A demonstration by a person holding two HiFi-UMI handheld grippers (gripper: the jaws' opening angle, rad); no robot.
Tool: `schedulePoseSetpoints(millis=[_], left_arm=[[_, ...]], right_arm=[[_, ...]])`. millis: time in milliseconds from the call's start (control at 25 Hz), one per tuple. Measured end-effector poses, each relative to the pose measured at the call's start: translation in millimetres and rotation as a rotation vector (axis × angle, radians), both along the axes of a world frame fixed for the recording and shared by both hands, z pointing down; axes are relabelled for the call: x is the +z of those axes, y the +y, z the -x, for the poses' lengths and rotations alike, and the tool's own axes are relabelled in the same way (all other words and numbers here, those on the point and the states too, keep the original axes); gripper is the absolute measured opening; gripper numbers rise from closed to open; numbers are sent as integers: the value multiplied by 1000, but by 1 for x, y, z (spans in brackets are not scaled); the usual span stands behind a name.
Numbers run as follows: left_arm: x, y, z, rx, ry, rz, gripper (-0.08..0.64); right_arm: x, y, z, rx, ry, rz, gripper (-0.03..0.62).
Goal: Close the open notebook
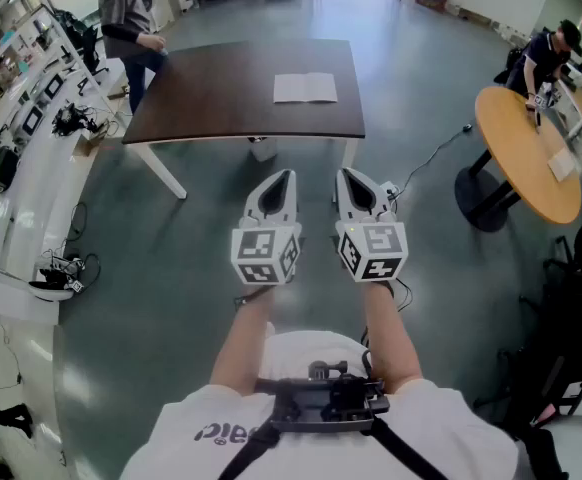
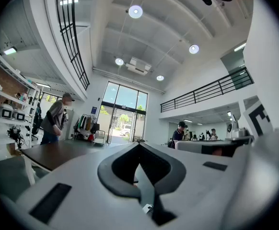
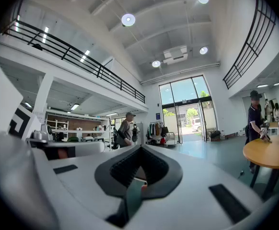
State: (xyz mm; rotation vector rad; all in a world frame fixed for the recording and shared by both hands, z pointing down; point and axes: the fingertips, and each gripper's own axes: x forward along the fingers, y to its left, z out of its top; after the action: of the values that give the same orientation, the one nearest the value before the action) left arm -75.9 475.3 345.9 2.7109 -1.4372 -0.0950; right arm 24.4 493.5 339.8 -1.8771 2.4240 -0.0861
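The open notebook (image 1: 305, 88) lies flat, white pages up, on the far right part of a dark brown table (image 1: 211, 108). I stand well back from the table on the grey floor. My left gripper (image 1: 283, 176) and right gripper (image 1: 346, 173) are held side by side, level, pointing toward the table and well short of its near edge. Both have their jaws together with nothing between them. In the left gripper view the left gripper (image 2: 139, 145) shows the dark table (image 2: 58, 152) beyond its tips. In the right gripper view the right gripper (image 3: 140, 147) hides the notebook.
A person (image 1: 126, 13) stands at the table's far left corner. White benches (image 1: 21, 168) with equipment line the left side. A round wooden table (image 1: 531, 158) with another person (image 1: 546, 53) stands at the right. A cable (image 1: 436, 153) lies on the floor between the tables.
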Motion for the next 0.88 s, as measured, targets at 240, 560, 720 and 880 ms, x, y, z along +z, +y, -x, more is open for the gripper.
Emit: schedulePoseSetpoints(millis=[240, 560, 720, 880], left_arm=[[1, -1, -4, -9, 3, 8, 5], [14, 3, -23, -38, -16, 23, 5], [22, 7, -39, -40, -41, 29, 5], [31, -7, -44, -36, -57, 46, 5]], right_arm=[[1, 0, -7, -6, -1, 7, 3], [11, 4, -30, -20, -30, 12, 3], [14, 4, -42, -26, -42, 0, 3], [21, -14, -35, -54, -47, 9, 3]])
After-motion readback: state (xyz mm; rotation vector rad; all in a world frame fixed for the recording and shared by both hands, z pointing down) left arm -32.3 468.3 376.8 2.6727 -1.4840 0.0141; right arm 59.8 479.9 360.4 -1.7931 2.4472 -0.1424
